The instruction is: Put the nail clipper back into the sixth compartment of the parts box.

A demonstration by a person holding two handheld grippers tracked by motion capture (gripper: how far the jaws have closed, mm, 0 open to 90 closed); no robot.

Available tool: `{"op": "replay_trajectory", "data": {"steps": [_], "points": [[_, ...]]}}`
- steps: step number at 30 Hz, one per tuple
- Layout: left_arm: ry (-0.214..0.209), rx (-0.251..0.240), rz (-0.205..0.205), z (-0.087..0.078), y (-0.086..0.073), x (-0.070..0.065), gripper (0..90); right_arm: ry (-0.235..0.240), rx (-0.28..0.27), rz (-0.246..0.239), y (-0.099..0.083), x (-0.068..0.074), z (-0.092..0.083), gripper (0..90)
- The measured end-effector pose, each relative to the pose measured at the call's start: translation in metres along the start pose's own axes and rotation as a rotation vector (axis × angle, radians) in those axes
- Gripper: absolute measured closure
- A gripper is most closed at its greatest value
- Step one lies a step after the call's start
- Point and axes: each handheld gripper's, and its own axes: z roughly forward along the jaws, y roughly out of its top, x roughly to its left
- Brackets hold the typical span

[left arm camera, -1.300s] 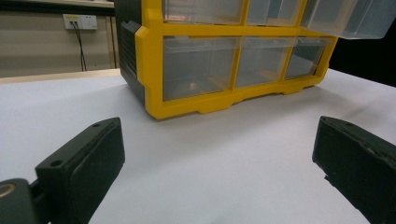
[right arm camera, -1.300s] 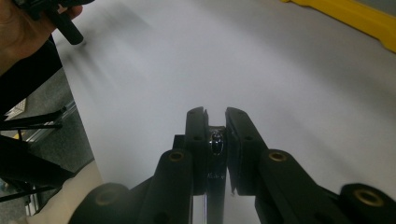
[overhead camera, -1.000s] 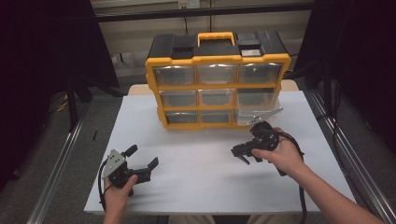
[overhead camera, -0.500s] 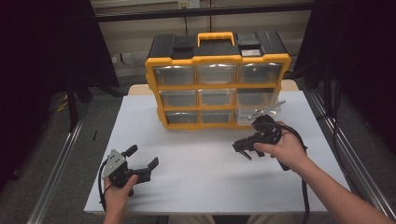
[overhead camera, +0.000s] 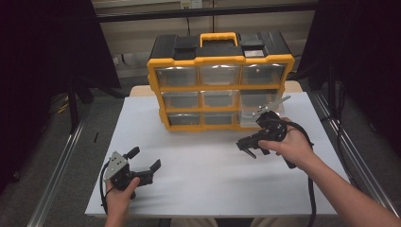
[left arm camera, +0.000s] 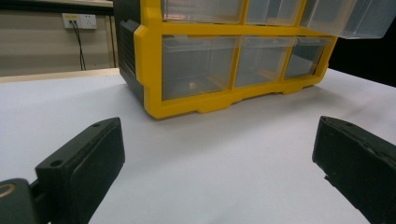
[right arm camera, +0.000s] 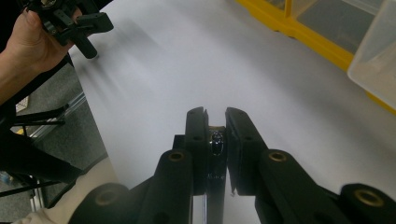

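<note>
One drawer (overhead camera: 259, 109) at the lower right of the yellow parts organizer (overhead camera: 220, 80) already stands pulled out, and just in front of it the right gripper (right arm camera: 215, 122) has its fingers clamped on a small dark part (right arm camera: 216, 141) yet to be placed, while the left gripper (overhead camera: 144, 161) waits on the bench (overhead camera: 198, 189), fingers apart.

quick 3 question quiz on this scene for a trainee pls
1. True or false: the left tongs are shut on a drawer.
2. What do the right tongs pinch? A) a small dark item B) a cable C) nothing
3. How many rows of clear drawers does the yellow organizer have?

Key:
1. False: they stand open with nothing between them.
2. A
3. Three
</note>
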Motion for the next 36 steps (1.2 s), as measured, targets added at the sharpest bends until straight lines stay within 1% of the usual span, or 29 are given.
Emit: {"op": "replay_trajectory", "data": {"steps": [3, 4, 5, 6, 8, 9, 10, 11, 12, 13, 15, 16, 19, 20, 21, 23, 24, 26, 27, 31, 32, 36], "points": [[0.003, 0.0, -0.005, 0.0, 0.0, 0.0, 2.4, -0.001, 0.0, 0.002, 0.004, 0.0, -0.003, 80.0], [0.0, -0.003, -0.012, 0.0, 0.0, 0.0, 2.4, -0.003, -0.001, -0.006, 0.005, 0.0, -0.003, 80.0], [-0.005, -0.004, -0.012, 0.0, 0.0, 0.001, 2.4, -0.002, 0.0, -0.006, 0.007, 0.0, -0.004, 80.0], [-0.001, -0.001, -0.009, 0.0, 0.0, 0.001, 2.4, -0.004, 0.0, 0.001, 0.009, 0.0, -0.004, 80.0], [0.001, -0.003, -0.01, 0.0, 0.0, 0.0, 2.4, -0.002, -0.005, -0.002, 0.012, 0.0, -0.006, 80.0], [-0.001, -0.002, -0.006, 0.0, 0.0, 0.0, 2.4, -0.006, 0.004, 0.001, 0.013, 0.0, -0.007, 80.0], [-0.001, -0.006, -0.011, 0.001, 0.0, 0.0, 2.4, -0.009, 0.002, -0.005, 0.015, 0.0, -0.007, 80.0], [-0.01, -0.004, -0.007, 0.001, 0.0, 0.0, 2.4, -0.008, 0.006, -0.003, 0.016, 0.0, -0.009, 80.0], [-0.01, 0.001, -0.002, 0.001, 0.0, 0.001, 2.4, -0.005, 0.001, -0.008, 0.018, 0.0, -0.009, 80.0], [-0.009, 0.0, -0.004, 0.001, -0.001, 0.0, 2.4, -0.009, 0.009, -0.003, 0.019, 0.0, -0.011, 80.0], [-0.008, 0.001, -0.004, 0.001, -0.001, 0.001, 2.4, -0.011, 0.007, -0.002, 0.021, 0.0, -0.014, 80.0], [-0.006, -0.002, -0.01, 0.001, -0.001, 0.0, 2.4, -0.009, 0.004, -0.011, 0.022, 0.0, -0.015, 80.0], [-0.004, -0.002, -0.006, 0.001, 0.0, 0.0, 2.4, -0.013, 0.005, -0.008, 0.025, 0.0, -0.019, 80.0], [-0.009, -0.005, -0.012, 0.001, 0.0, 0.0, 2.4, -0.018, 0.004, -0.009, 0.026, 0.0, -0.02, 80.0], [-0.01, -0.002, -0.005, 0.001, 0.0, 0.0, 2.4, -0.017, 0.006, -0.008, 0.027, 0.0, -0.022, 80.0], [-0.004, 0.001, -0.006, 0.001, -0.001, 0.0, 2.4, -0.024, -0.002, -0.016, 0.028, -0.001, -0.023, 80.0], [-0.011, -0.001, -0.006, 0.001, -0.001, 0.0, 2.4, -0.023, 0.0, -0.018, 0.029, -0.001, -0.024, 80.0], [-0.01, -0.001, -0.005, 0.001, 0.0, 0.0, 2.4, -0.024, 0.001, -0.016, 0.031, -0.001, -0.026, 80.0], [-0.009, -0.004, -0.011, 0.001, 0.0, 0.0, 2.4, -0.025, 0.001, -0.016, 0.032, -0.001, -0.027, 80.0], [-0.007, -0.002, -0.008, 0.001, 0.0, 0.0, 2.4, -0.029, 0.002, -0.01, 0.035, -0.001, -0.029, 80.0], [-0.006, -0.005, -0.012, 0.001, 0.0, 0.0, 2.4, -0.029, 0.012, -0.009, 0.036, 0.0, -0.03, 80.0], [-0.004, -0.002, -0.01, 0.0, 0.0, 0.0, 2.4, -0.028, 0.0, -0.023, 0.038, 0.0, -0.031, 79.9]]}}
